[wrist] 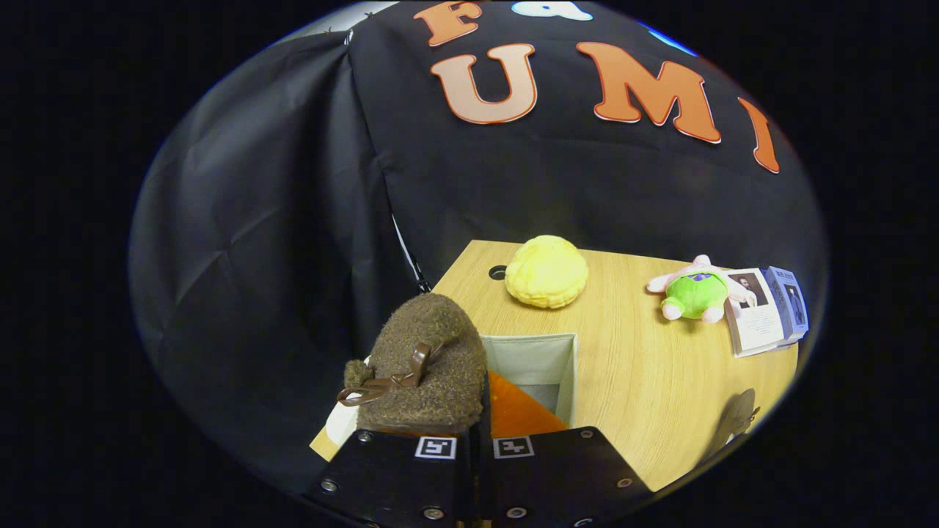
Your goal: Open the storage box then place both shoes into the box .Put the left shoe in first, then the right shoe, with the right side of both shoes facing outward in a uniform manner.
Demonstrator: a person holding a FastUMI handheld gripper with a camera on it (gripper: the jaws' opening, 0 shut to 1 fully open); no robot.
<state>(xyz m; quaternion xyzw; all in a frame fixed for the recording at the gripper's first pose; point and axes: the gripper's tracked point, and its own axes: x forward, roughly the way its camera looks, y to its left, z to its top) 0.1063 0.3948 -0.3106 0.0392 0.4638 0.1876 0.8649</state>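
A brown fuzzy shoe with a dark bow hangs just ahead of my gripper, toe pointing away. The fingers stand almost together, pinching the shoe's rim. Under and beyond the shoe is the open storage box, with pale inner walls and an orange surface showing inside it. The shoe hides the box's left part. A second brown shoe lies on the wooden table, far off to the right near the table's edge.
Beyond the box a yellow bun-shaped plush sits near a round hole in the tabletop. To the right lie a green and pink plush toy and a booklet. Black cloth walls close in on the left and behind.
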